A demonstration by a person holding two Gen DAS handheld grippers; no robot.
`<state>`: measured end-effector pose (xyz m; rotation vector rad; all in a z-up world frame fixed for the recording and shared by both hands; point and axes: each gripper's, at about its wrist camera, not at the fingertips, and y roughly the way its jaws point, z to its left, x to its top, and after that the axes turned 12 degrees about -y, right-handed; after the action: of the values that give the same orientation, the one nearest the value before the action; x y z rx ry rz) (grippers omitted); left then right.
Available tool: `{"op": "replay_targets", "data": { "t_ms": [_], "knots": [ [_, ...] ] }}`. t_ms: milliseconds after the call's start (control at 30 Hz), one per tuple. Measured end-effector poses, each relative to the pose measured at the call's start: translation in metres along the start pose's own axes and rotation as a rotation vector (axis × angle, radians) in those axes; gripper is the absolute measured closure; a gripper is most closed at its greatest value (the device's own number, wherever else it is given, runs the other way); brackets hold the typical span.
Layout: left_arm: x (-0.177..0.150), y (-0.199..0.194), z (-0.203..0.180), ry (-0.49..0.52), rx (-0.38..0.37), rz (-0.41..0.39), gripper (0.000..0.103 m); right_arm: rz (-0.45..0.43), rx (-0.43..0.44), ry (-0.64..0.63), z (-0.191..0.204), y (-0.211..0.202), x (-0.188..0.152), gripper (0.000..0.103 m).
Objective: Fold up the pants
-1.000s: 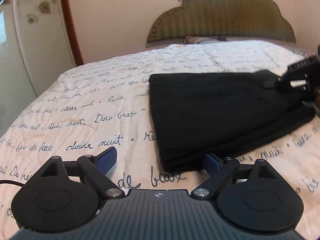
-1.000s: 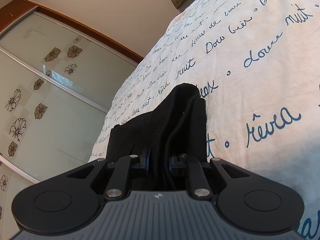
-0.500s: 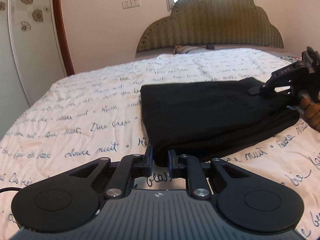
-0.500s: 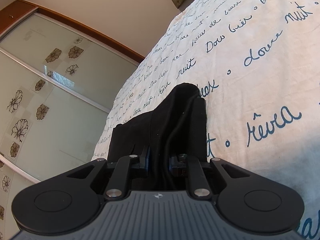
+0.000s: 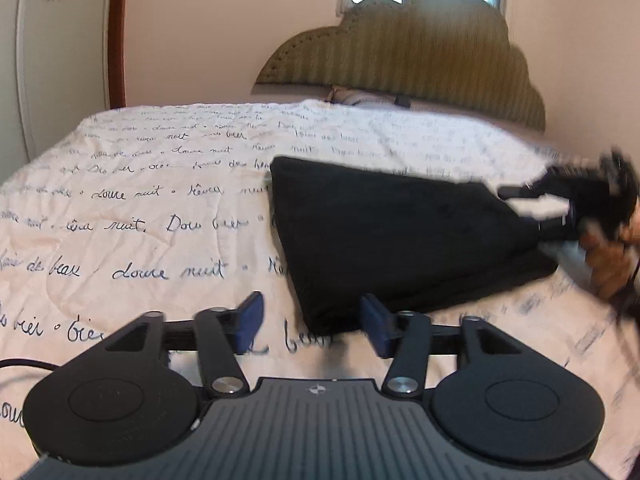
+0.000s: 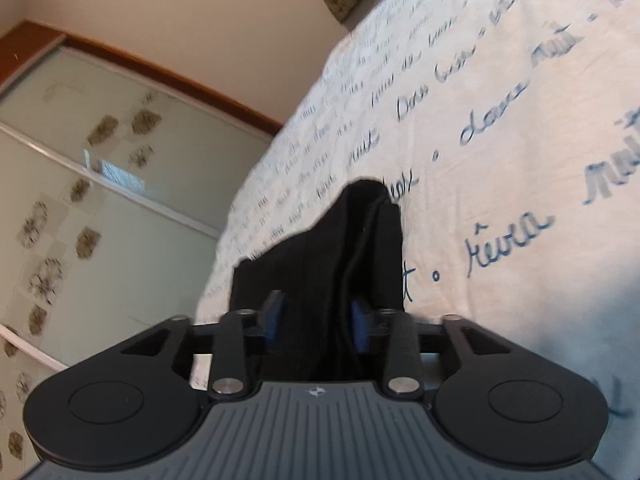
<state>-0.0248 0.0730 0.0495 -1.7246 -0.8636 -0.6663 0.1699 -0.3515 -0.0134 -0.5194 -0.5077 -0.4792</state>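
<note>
Pants [image 5: 400,236], black soft folded slab, on cream script-printed quilted bedspread [image 5: 160,208].

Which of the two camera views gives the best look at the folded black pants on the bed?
The left wrist view: the folded black pants lie nearly whole on the cream script-printed bedspread. The right wrist view shows only a bunched end, up close.

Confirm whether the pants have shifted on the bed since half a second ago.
No. In the left wrist view the pants still have their near corner just above the printed word "beaux" on the bedspread.
</note>
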Motion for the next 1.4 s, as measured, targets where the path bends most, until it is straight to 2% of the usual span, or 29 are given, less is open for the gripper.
{"op": "replay_targets", "data": {
  "t_ms": [67, 133, 233, 300, 400, 467, 533, 567, 633, 667, 700, 733, 767, 900, 1033, 1133, 1233, 1300, 1400],
  "knots": [
    [0.017, 0.007, 0.016, -0.103, -0.044, 0.015, 0.04, -0.047, -0.007, 0.015, -0.001, -0.015, -0.001, 0.035],
    [0.032, 0.026, 0.037, -0.251, -0.129, 0.091, 0.039, -0.045, -0.041, 0.013, -0.002, -0.022, 0.002, 0.035],
    [0.043, 0.075, 0.073, -0.538, -0.261, 0.259, 0.039, 0.025, -0.082, 0.022, -0.006, -0.017, 0.003, 0.035],
    [0.043, 0.102, 0.089, -0.699, -0.333, 0.319, 0.039, 0.078, -0.102, -0.019, 0.0, -0.012, 0.003, 0.035],
    [0.052, 0.118, 0.094, -0.784, -0.386, 0.357, 0.037, 0.181, -0.066, -0.033, 0.009, 0.001, 0.003, 0.034],
    [0.057, 0.129, 0.09, -0.788, -0.42, 0.394, 0.029, 0.22, -0.052, -0.037, 0.011, 0.011, 0.004, 0.028],
    [0.062, 0.14, 0.085, -0.794, -0.424, 0.417, 0.026, 0.229, -0.019, -0.007, 0.011, 0.018, 0.008, 0.016],
    [0.064, 0.144, 0.083, -0.8, -0.434, 0.426, 0.02, 0.23, 0.001, 0.014, 0.01, 0.022, 0.011, 0.01],
    [0.068, 0.151, 0.082, -0.82, -0.44, 0.429, 0.019, 0.231, 0.023, 0.025, 0.013, 0.029, 0.014, 0.009],
    [0.07, 0.153, 0.081, -0.815, -0.415, 0.422, 0.021, 0.228, 0.011, 0.009, 0.016, 0.033, 0.013, 0.014],
    [0.071, 0.153, 0.078, -0.798, -0.36, 0.404, 0.042, 0.225, -0.014, -0.024, 0.02, 0.036, 0.012, 0.041],
    [0.072, 0.153, 0.073, -0.756, -0.291, 0.398, 0.079, 0.246, -0.051, -0.072, 0.024, 0.039, 0.008, 0.059],
    [0.072, 0.154, 0.069, -0.714, -0.246, 0.399, 0.086, 0.271, -0.089, -0.115, 0.027, 0.042, 0.005, 0.072],
    [0.076, 0.137, 0.057, -0.615, -0.206, 0.34, 0.087, 0.247, -0.091, -0.167, 0.033, 0.036, 0.0, 0.076],
    [0.094, 0.111, 0.051, -0.551, -0.222, 0.269, 0.088, 0.231, -0.072, -0.215, 0.055, 0.036, 0.002, 0.076],
    [0.096, 0.099, 0.054, -0.481, -0.156, 0.214, 0.087, 0.249, -0.011, -0.228, 0.062, 0.045, -0.003, 0.076],
    [0.078, 0.119, 0.075, -0.56, -0.126, 0.298, 0.086, 0.293, -0.04, -0.186, 0.044, 0.064, -0.012, 0.077],
    [0.067, 0.123, 0.08, -0.562, -0.145, 0.268, 0.083, 0.269, 0.012, -0.125, 0.031, 0.061, -0.012, 0.077],
    [0.066, 0.121, 0.077, -0.548, -0.144, 0.25, 0.079, 0.257, 0.001, -0.126, 0.031, 0.058, -0.015, 0.076]
  ]
}}
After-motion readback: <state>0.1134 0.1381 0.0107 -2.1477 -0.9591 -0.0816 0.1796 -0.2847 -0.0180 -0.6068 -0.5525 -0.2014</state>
